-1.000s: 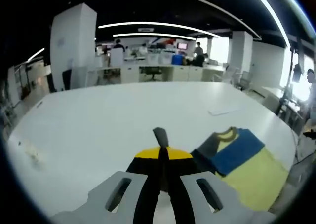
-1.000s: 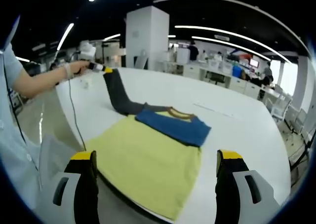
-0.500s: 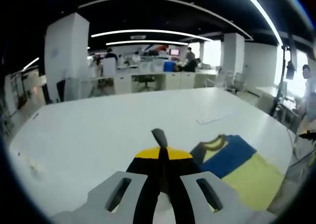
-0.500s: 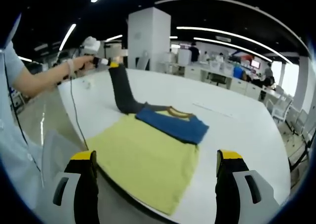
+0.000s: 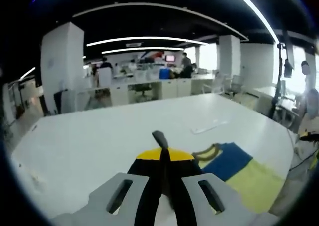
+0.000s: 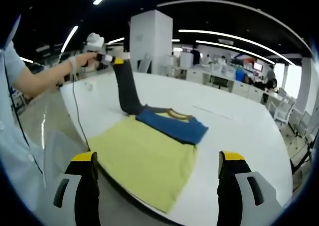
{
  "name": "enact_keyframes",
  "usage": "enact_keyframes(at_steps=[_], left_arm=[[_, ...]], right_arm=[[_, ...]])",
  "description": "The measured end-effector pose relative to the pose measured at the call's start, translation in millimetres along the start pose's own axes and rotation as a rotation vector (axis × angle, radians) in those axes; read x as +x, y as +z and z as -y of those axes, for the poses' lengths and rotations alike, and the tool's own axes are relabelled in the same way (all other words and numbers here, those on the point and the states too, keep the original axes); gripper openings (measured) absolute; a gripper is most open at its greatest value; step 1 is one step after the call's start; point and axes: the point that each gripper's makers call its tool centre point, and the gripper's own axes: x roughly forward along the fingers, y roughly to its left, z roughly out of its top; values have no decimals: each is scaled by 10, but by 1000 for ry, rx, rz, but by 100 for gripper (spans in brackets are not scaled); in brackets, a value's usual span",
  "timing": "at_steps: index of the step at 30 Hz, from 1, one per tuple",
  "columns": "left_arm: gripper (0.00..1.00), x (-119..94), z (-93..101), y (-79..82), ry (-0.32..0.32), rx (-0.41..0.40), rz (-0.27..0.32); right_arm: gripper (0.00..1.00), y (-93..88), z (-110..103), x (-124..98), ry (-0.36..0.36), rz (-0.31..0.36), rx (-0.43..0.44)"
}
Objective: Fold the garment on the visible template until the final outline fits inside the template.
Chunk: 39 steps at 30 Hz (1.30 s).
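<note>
The garment [image 6: 144, 156] lies flat near the white table's front edge, with a yellow body, a blue folded-over part [image 6: 172, 126] and a dark grey sleeve [image 6: 127, 91]. The sleeve rises steeply from the table up to my left gripper [image 6: 107, 58], held out in a person's hand. In the left gripper view, my left gripper [image 5: 164, 154] is shut on the grey sleeve end [image 5: 159, 138], with the garment [image 5: 234, 166] low to the right. My right gripper [image 6: 157, 159] stands open just above the yellow body, nothing between its jaws.
The big white table [image 6: 239, 136] stretches away behind the garment, with a thin white strip [image 6: 214, 111] lying on it. A person's arm [image 6: 40, 81] reaches in from the left. Office desks, pillars and people stand far behind.
My left gripper has lifted the grey sleeve higher, so it now stands more upright off the table. The right gripper has stayed open in place.
</note>
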Motion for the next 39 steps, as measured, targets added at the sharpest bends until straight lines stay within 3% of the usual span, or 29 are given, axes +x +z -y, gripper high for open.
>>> enact_keyframes(at_steps=[19,39], left_arm=[[0,-27,107,414,1,42,57],[0,222,606,721,-70,100,80]], right_arm=[[100,-12,21,-28,14,10,-3],[100,-62,92,-87,11,23,7]])
